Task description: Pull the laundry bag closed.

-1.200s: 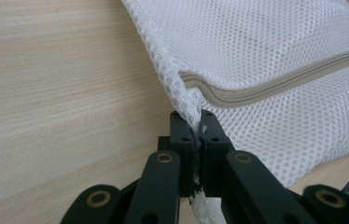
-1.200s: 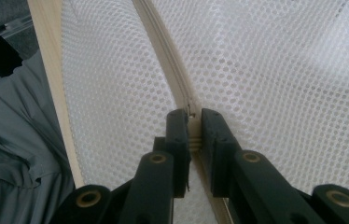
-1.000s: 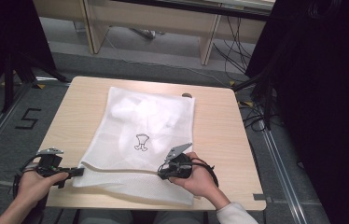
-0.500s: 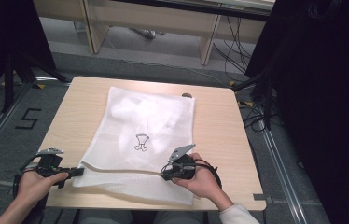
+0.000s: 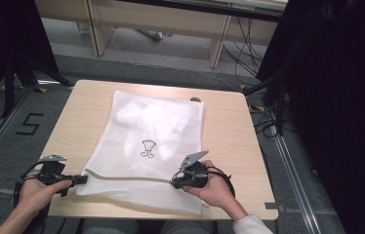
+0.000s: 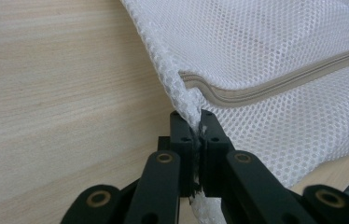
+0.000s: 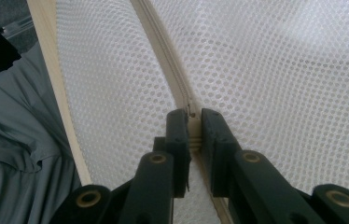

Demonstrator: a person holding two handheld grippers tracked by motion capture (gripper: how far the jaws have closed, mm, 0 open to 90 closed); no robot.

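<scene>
A white mesh laundry bag [image 5: 156, 131] lies flat on the wooden table [image 5: 229, 146], with a small dark print [image 5: 147, 148] on it and pale cloth inside. A beige zipper [image 5: 127, 178] runs across its near end. My left gripper [image 5: 84, 179] is at the bag's near-left corner, shut on the mesh [image 6: 182, 93] right at the zipper's end [image 6: 275, 81]. My right gripper [image 5: 174, 183] is farther right along the zipper. In the right gripper view its jaws [image 7: 193, 123] are shut on the zipper slider [image 7: 194, 130], and the zipper tape [image 7: 163, 60] runs away ahead.
The table's near edge [image 7: 56, 93] lies close beside the right gripper, with the person's grey clothing [image 7: 14, 154] beyond it. A small dark spot [image 5: 196, 100] is at the bag's far right corner. Cables [image 5: 263, 117] lie on the floor to the right.
The right gripper has shifted a little to the right along the zipper. The left gripper and the bag's corner have stayed put.
</scene>
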